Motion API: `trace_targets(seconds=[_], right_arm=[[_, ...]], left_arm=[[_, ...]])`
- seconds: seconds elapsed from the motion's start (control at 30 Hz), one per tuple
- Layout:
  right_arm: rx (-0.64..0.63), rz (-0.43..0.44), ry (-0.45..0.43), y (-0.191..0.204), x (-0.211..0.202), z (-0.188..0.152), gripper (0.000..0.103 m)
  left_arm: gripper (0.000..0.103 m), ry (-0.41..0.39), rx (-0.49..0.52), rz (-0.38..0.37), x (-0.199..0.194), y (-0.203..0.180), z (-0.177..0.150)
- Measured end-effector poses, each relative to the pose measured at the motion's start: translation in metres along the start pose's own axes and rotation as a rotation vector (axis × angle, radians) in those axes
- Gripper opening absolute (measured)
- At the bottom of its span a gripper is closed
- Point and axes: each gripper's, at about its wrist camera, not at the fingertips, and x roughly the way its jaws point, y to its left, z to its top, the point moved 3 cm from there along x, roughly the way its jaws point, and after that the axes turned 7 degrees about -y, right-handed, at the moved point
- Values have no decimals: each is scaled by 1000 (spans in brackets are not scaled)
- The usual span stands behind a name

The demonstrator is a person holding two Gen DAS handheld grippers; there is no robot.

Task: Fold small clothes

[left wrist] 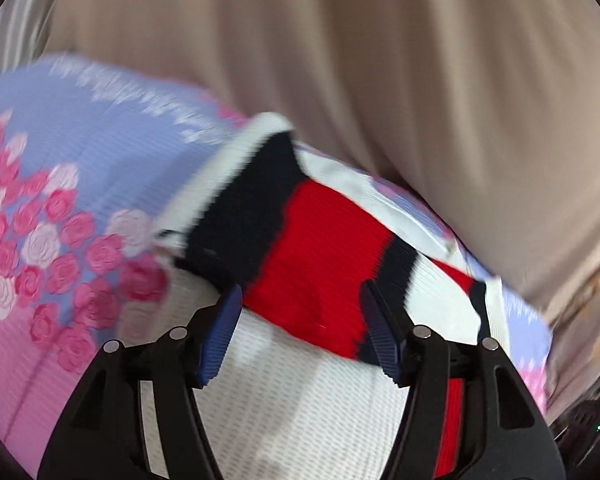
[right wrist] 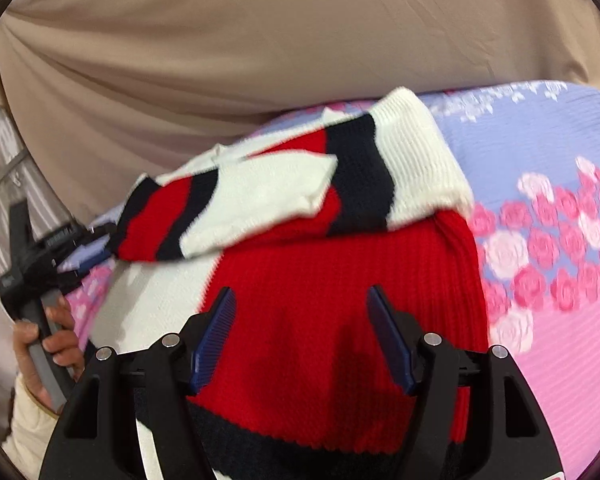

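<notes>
Two claws of mine stand wide and empty: my right claw (right wrist: 300, 336) hovers over the sweater's (right wrist: 340, 280) red body, my left claw (left wrist: 300, 332) over its striped sleeve, likely let go so the fold rests. Beyond my claws it lies on a rose-printed bedsheet (right wrist: 540, 160), beige curtain (right wrist: 260, 40) behind. No writing I can read.

Each hand-held gripper (right wrist: 302, 336) is black with ribbed blue pads, silver pins; cream sleeve (right wrist: 32, 428).
</notes>
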Motion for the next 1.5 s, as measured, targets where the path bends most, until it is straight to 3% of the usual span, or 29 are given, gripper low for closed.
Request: trace_targets(seconds=[0.13,0.23,0.3,0.37,0.4,0.47,0.53,0.6,0.67,0.73,0.77,0.83,0.9,0.97,1.03,1.17,1.23,1.37,1.5], right_arm=[[1,-15,59,3,43,26,66],[37,6,143,4,82,29,66],[41,-17,148,5,95,28,66],[17,-32,128,12,100,34,42],[32,-1,140,17,101,40,8],[29,33,54,28,82,62,8],[-26,88,-85,46,41,84,8],[-89,41,-190,44,18,92,7],[-82,-107,-90,9,51,81,7],[-9,-179,82,-29,93,56,7],[-9,-181,91,-32,96,49,7],[-36,-149,10,-19,74,53,7],[-48,-123,-63,-16,56,58,7],[-7,-181,43,-38,82,48,6],[22,-165,59,-46,82,46,6],[-39,-180,-4,-17,49,58,11],[-96,-231,-69,8,31,65,22],[-192,-17,-35,87,40,81,22],[-307,177,112,171,107,69,22]], left_arm=[[59,20,-67,-30,-3,21,10],[59,42,-110,-49,-3,35,14],[59,59,-137,-43,5,40,14],[59,63,-149,-30,9,45,20],[57,65,-151,-23,12,47,23],[45,71,-150,-20,18,45,29],[22,64,-131,-4,19,41,34],[10,61,-101,31,22,38,31],[9,81,-58,55,31,35,19],[7,108,6,93,43,28,2],[7,78,43,112,42,22,-1],[7,51,115,154,38,11,-5],[7,44,125,159,38,10,-7],[7,43,117,144,37,10,-9],[8,38,139,152,35,7,-13],[8,31,137,151,39,6,-14],[9,30,104,138,42,14,-11],[9,31,85,122,37,20,-12],[9,32,44,90,32,30,-12]])
